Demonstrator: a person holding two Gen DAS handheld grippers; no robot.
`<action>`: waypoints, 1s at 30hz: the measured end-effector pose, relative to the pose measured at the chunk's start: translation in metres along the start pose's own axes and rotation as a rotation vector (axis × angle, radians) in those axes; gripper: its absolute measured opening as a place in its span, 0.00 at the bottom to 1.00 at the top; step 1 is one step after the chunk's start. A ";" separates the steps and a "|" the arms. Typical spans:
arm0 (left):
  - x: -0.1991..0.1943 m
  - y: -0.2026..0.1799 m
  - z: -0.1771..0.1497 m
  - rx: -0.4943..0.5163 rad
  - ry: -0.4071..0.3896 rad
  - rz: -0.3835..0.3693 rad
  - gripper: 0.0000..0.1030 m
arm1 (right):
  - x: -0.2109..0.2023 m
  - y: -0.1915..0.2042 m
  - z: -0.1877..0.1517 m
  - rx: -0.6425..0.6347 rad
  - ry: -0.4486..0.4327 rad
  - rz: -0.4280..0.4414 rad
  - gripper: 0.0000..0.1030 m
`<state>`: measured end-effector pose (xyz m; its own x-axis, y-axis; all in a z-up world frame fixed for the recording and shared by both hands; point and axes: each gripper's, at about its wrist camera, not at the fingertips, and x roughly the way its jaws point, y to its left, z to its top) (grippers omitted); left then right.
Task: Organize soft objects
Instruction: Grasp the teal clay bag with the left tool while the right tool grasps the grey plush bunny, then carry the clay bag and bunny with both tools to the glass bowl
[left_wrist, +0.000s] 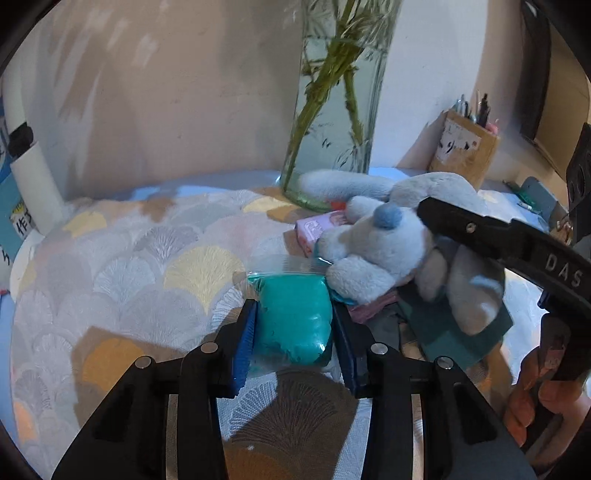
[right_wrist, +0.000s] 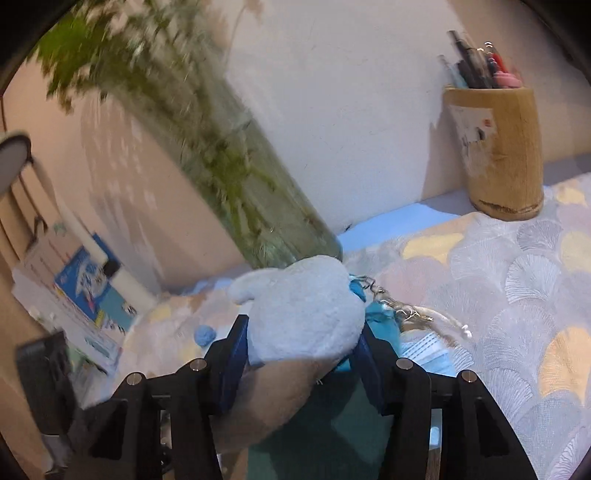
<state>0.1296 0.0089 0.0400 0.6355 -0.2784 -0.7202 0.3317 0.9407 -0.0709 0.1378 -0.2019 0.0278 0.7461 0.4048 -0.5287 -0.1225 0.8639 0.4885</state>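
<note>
White letters "DAS" stood on the curved black plastic arm of the right gripper (left_wrist: 561, 269). A white label on the blue box (left_wrist: 11, 218) at the left edge showed black signs, too small to read.

In my left wrist view, the bagged soft lump (left_wrist: 291, 325) lies on the tablecloth (left_wrist: 129, 266) at lower centre, between my left gripper (left_wrist: 293, 332) pads. The plush toy (left_wrist: 399, 251) lies right of it, on a pile of cloths (left_wrist: 447, 332). The small box (left_wrist: 314, 229) sits left of the plush head. The vase (left_wrist: 332, 122) stands behind, upper centre; the pen holder (left_wrist: 465, 151) upper right
</note>
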 end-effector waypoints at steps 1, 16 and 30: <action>0.001 0.001 0.001 -0.007 -0.008 -0.009 0.35 | 0.000 0.001 0.000 -0.013 -0.007 -0.006 0.51; -0.007 0.007 0.001 -0.042 -0.044 -0.003 0.35 | -0.032 -0.054 -0.007 0.257 -0.150 0.273 0.49; -0.021 0.027 -0.003 -0.155 -0.091 0.101 0.35 | -0.043 -0.057 -0.014 0.296 -0.130 0.283 0.49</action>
<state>0.1226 0.0406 0.0509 0.7229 -0.1912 -0.6640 0.1568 0.9813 -0.1118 0.1039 -0.2645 0.0132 0.7886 0.5561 -0.2626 -0.1556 0.5935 0.7897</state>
